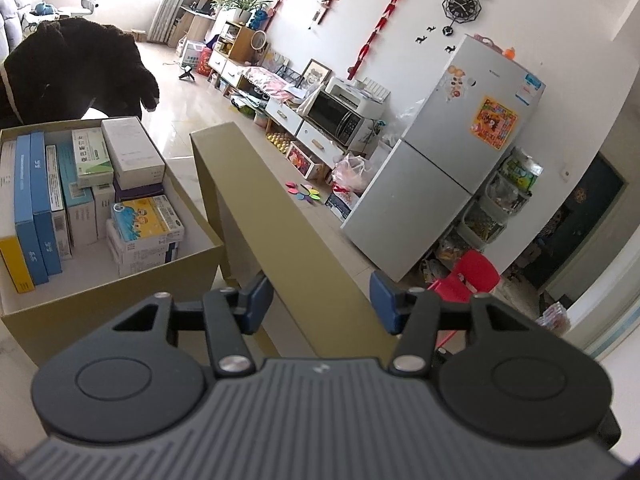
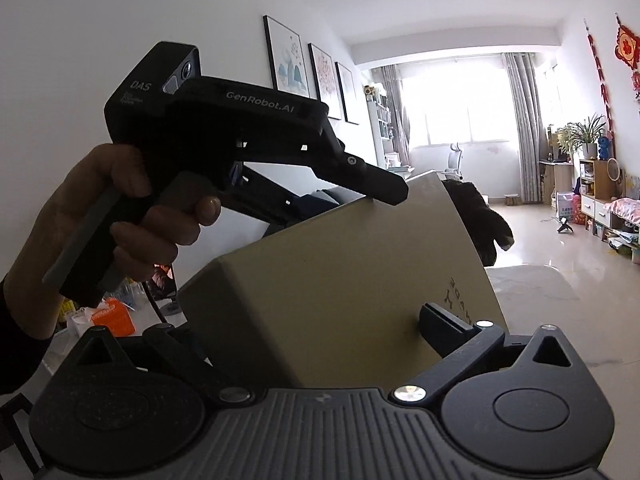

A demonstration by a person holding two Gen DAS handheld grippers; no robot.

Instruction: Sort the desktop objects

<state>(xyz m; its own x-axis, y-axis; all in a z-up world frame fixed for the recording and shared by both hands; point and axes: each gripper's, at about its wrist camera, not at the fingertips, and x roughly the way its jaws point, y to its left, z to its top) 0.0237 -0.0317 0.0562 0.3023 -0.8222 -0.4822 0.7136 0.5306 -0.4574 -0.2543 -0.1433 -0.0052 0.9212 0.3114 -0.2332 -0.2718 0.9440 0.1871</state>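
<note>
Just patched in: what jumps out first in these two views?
The tan box lid, tilted up and filling the middle of both views, with the left gripper straddling its edge. Left of it sits the open box, packed with medicine cartons. The right gripper stands wide open around the lid's lower end.

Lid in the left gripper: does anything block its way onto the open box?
Nothing visible does. The lid hangs tilted beside the box; the left gripper grips it. Cartons inside reach about rim height.
</note>
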